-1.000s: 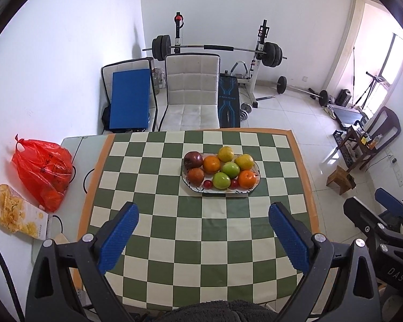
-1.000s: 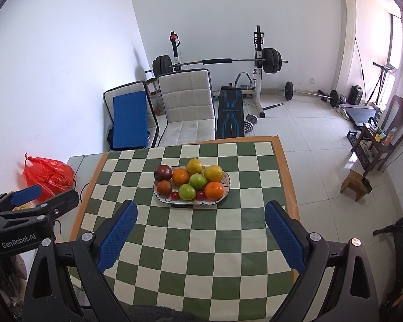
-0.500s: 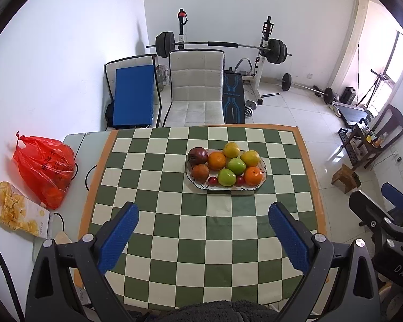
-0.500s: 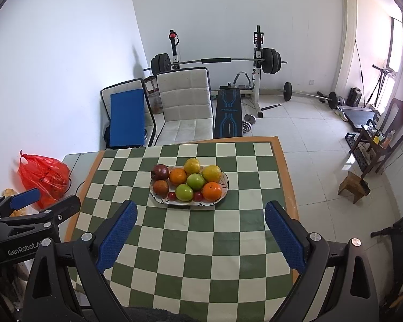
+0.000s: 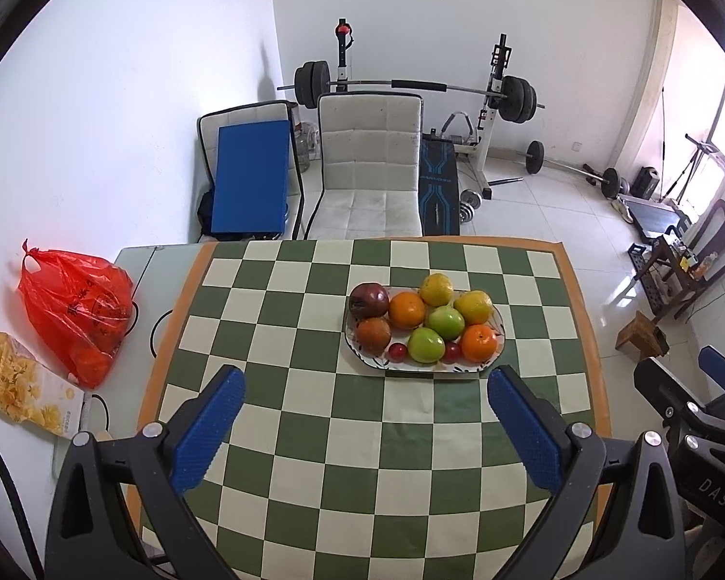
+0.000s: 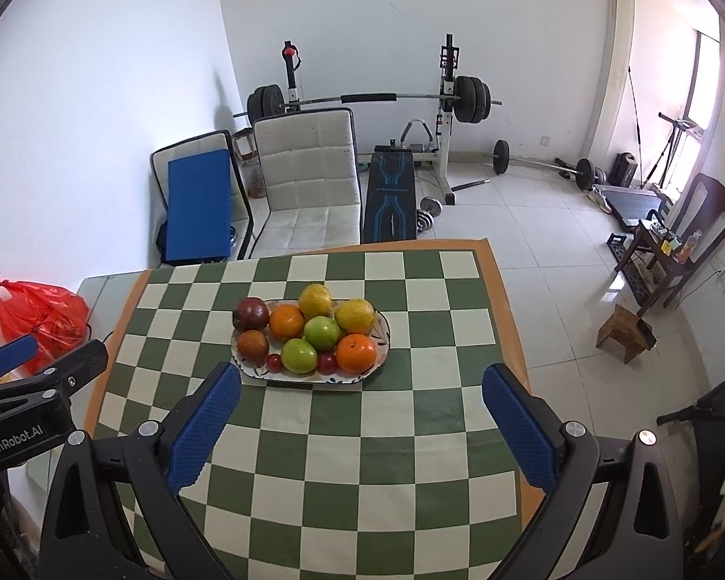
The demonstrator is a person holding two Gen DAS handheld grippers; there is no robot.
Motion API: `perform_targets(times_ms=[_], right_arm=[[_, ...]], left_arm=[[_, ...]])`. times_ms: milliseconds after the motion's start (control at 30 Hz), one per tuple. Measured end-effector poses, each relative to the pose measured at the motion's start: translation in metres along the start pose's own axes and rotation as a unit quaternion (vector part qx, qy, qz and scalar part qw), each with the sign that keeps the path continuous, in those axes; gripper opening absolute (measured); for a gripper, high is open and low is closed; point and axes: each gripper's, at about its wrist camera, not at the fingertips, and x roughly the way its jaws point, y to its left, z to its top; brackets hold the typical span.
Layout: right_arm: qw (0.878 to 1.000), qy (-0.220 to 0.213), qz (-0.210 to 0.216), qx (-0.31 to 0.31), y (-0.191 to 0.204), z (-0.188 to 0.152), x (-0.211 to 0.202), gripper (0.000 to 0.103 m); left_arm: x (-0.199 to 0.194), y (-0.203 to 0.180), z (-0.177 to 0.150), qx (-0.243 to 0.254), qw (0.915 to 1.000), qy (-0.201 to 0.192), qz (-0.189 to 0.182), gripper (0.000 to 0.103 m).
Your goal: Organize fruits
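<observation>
I hold my left tool point(image 5: 365, 389) and right tool point(image 6: 360, 386) spread apart and empty above the green-and-cream checkered surface point(image 5: 314, 459), lining up. The fruits sit piled on the white oval patterned plate point(image 6: 384, 338) mid-surface, so either tool can reach.

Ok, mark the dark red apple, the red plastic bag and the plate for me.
dark red apple point(image 5: 368, 299), left wrist view, middle of its skin.
red plastic bag point(image 5: 79, 307), left wrist view, middle of the bulging side.
plate point(image 6: 309, 378), right wrist view, bare near rim.
</observation>
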Motion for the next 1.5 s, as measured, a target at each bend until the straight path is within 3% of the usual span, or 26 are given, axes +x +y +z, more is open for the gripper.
perform_targets(times_ms=[500, 1500], right_arm=[[0.999, 0.033, -0.014, 0.001, -0.009, 0.0, 0.068, 0.102], [0.999, 0.035, -0.01, -0.007, -0.003, -0.002, 0.065, 0.102]], left_arm=[[0.056, -0.004, 0.002, 0.002, 0.999, 0.039, 0.022, 0.103], [0.054, -0.01, -0.002, 0.015, 0.9991, 0.034, 0.021, 0.103]])
